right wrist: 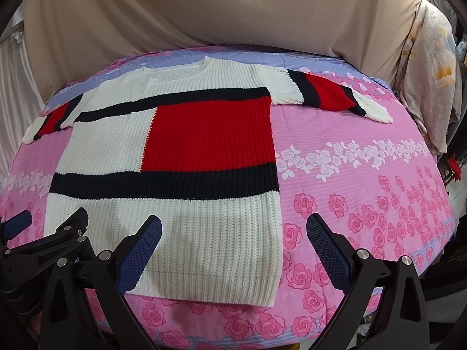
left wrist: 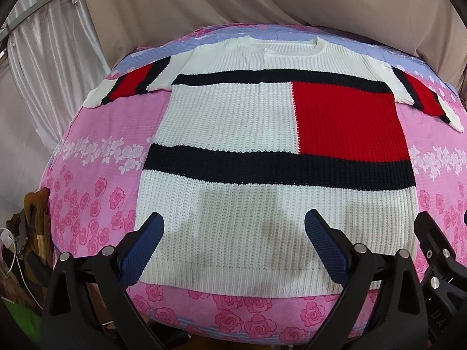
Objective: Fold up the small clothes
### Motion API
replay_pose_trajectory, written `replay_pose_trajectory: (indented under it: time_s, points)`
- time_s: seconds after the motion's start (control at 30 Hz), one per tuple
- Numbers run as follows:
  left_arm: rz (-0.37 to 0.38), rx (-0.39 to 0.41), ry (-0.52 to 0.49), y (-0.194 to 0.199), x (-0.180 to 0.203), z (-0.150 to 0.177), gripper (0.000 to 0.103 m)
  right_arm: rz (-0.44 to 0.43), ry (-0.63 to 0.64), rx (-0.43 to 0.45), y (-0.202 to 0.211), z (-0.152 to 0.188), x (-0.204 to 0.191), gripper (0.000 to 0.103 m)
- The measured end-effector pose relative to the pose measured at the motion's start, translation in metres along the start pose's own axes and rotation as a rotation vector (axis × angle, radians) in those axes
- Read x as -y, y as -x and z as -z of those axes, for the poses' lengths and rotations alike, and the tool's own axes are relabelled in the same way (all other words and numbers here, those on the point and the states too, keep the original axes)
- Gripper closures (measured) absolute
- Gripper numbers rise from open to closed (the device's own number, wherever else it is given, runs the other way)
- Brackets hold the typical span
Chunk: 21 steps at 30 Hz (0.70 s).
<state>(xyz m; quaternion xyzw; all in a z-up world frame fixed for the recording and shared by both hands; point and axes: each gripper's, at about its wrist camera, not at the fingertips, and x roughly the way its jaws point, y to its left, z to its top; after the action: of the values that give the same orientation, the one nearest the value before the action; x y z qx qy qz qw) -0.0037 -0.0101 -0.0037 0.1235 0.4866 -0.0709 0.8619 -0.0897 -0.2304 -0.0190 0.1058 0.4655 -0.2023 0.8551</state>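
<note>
the knitted sweater (left wrist: 262, 157) lies spread flat, front up, on the bed (right wrist: 364, 192), over a pink bedspread printed with roses. its collar points to the far edge of the bed and its ribbed hem (left wrist: 248, 274) runs along the near edge, just short of the drop. both sleeves are stretched straight out: the left sleeve (left wrist: 128, 87) toward the far left corner, the right sleeve (right wrist: 329, 96) toward the far right. the body looks smooth, with no crease or doubled layer that i can see.

so by my reckoning the folding has not started. the laying-out looks done; no sleeve is turned in, no side brought over, and the hem is not lifted toward the collar. all of that is left.

the left gripper (left wrist: 233, 233) hangs over the lower white band, above the hem, jaws wide apart with nothing between them. the right gripper (right wrist: 233, 236) is just beside it, over the sweater's right bottom corner, one blue finger above the knit and the other above bare bedspread, jaws likewise apart and empty. whether either touches the cloth i cannot tell.

drapes (right wrist: 204, 8) hang behind the far edge.
</note>
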Motion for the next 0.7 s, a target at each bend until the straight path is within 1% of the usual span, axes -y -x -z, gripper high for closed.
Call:
replay_pose_trajectory:
  time_s: [0.7]
  points:
    - [-0.006, 0.003, -0.005, -0.0031, -0.0006, -0.0057, 0.008, -0.006, -0.001, -0.005, -0.0038, -0.0010, -0.0022, 0.005]
